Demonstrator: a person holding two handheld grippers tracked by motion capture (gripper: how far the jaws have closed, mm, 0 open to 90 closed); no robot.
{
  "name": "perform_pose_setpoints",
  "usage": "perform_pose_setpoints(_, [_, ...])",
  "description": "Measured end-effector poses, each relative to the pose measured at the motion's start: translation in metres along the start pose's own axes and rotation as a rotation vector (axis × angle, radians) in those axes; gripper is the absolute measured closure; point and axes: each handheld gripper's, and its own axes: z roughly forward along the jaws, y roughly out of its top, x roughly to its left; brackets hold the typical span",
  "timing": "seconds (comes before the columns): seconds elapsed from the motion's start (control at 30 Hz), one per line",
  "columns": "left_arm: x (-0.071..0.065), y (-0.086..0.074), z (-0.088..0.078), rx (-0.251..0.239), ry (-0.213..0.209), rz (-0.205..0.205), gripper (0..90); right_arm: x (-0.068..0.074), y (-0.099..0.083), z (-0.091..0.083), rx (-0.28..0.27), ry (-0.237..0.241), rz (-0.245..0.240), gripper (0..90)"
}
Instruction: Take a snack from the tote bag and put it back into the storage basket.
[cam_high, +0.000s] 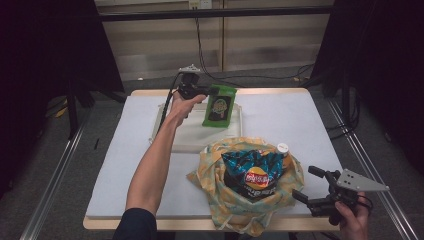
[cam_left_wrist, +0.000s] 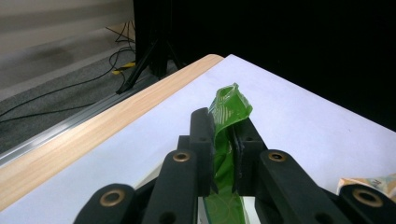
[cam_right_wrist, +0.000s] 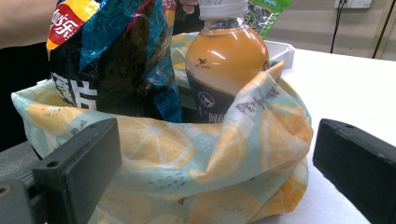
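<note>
Green packet (cam_high: 218, 107), white tabletop (cam_high: 280, 120), dark room

Worktop (cam_high: 280, 125): white surface, light wood edge. Floor (cam_high: 60, 165): grey carpet, metal rails (cam_high: 50, 180) along both sides. Far wall (cam_high: 165, 45): pale panels, a dark bar (cam_high: 215, 13) across them, socket (cam_high: 199, 4) at top. Black cables (cam_high: 250, 76) trail down the wall and over the floor. Dark curtains (cam_high: 380, 60) flank both sides. Black stand (cam_left_wrist: 152, 46) on the floor past the worktop edge.
</note>
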Motion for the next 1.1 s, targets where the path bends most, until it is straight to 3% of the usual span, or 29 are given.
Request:
perform_pose_setpoints(0.1, [0.001,-0.001,0.003,0.002,0.016,0.006,81.3,0.0,0.0,0.0,-0.006,-0.007,0.004,0.6])
perform_pose_setpoints(0.17, [0.003,-0.001,0.004,0.015,0.051,0.029,80.7,0.0,0.0,-0.001,-0.006,-0.005,0.001,0.6])
perform_pose_setpoints(0.37, [0.006,0.002,0.012,0.05,0.06,0.057,78.6,0.001,0.0,0.0,-0.007,-0.003,0.005,0.6])
perform_pose_setpoints(0.43, [0.005,0.003,0.018,0.071,0.081,0.074,76.4,0.0,0.0,0.0,-0.007,-0.005,0.008,0.6])
perform_pose_setpoints(0.67, [0.011,-0.003,0.032,0.085,0.093,0.035,72.7,0.001,0.0,-0.001,-0.001,0.005,0.003,0.6])
perform_pose_setpoints(1.0, [0.017,-0.01,0.031,0.1,0.107,0.003,63.9,0.002,0.0,-0.002,-0.004,0.003,0.001,0.6])
perform_pose_setpoints(1.1, [0.019,-0.01,0.03,0.089,0.112,-0.002,56.7,0.002,0.0,-0.001,-0.001,0.004,-0.001,0.6])
